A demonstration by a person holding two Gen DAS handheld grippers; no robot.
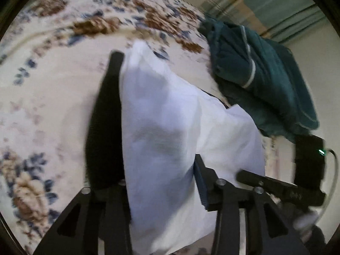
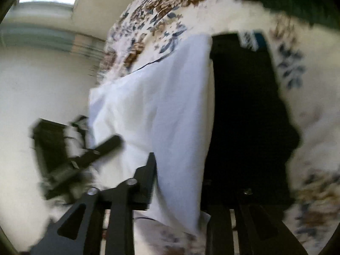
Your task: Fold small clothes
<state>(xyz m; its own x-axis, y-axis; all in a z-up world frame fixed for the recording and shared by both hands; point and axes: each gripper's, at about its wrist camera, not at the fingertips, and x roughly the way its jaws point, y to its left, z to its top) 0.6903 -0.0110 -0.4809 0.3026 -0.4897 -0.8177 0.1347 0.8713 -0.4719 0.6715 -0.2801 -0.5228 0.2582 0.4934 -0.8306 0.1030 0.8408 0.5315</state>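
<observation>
Nothing here can be read. The right gripper (image 1: 282, 188) carries a faint mark, too blurred to make out.

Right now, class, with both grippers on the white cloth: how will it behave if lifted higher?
Probably floppy: the white cloth drapes and creases between the left gripper and right gripper. Likely light, being thin and semi-sheer. Unheld edges should sag toward the floral bedspread.

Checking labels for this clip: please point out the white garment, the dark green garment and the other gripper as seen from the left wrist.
white garment (image 1: 161, 114), left wrist view, middle of the hanging cloth.
dark green garment (image 1: 261, 80), left wrist view, centre of the heap.
right gripper (image 1: 276, 186), left wrist view, its black finger.
</observation>
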